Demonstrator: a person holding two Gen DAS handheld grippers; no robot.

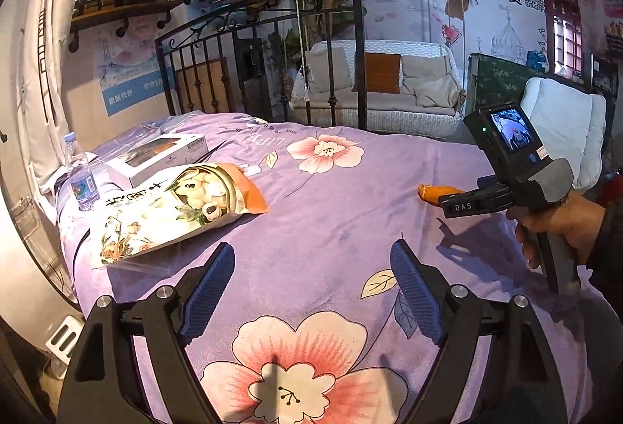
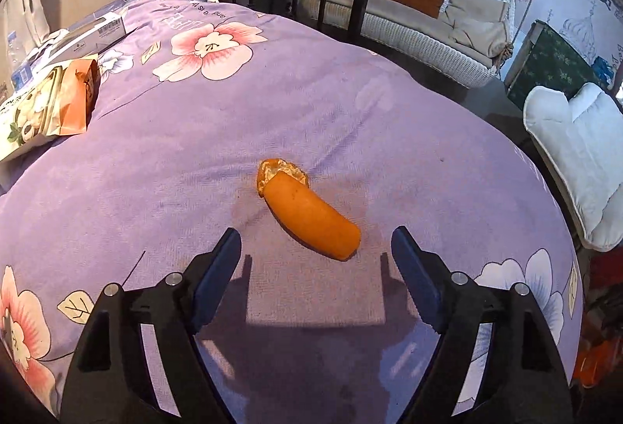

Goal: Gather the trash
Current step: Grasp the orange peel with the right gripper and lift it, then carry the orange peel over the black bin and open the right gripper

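Observation:
An orange peel (image 2: 307, 213) lies on the purple floral bedspread (image 2: 272, 93), just ahead of my open right gripper (image 2: 315, 241), slightly right of the gap's middle. In the left wrist view the peel's tip (image 1: 428, 193) shows beside the right gripper's black body (image 1: 506, 190), held in a hand. My left gripper (image 1: 313, 256) is open and empty above the bedspread. A printed snack bag (image 1: 171, 210) lies flat at the left; it also shows in the right wrist view (image 2: 50, 104). A plastic water bottle (image 1: 80, 175) stands behind the bag.
A white box (image 1: 163, 155) lies behind the snack bag. A black iron bed frame (image 1: 272, 54) stands at the far end, with a white wicker sofa (image 1: 385, 89) beyond. A white cushioned chair (image 2: 576, 159) stands right of the bed.

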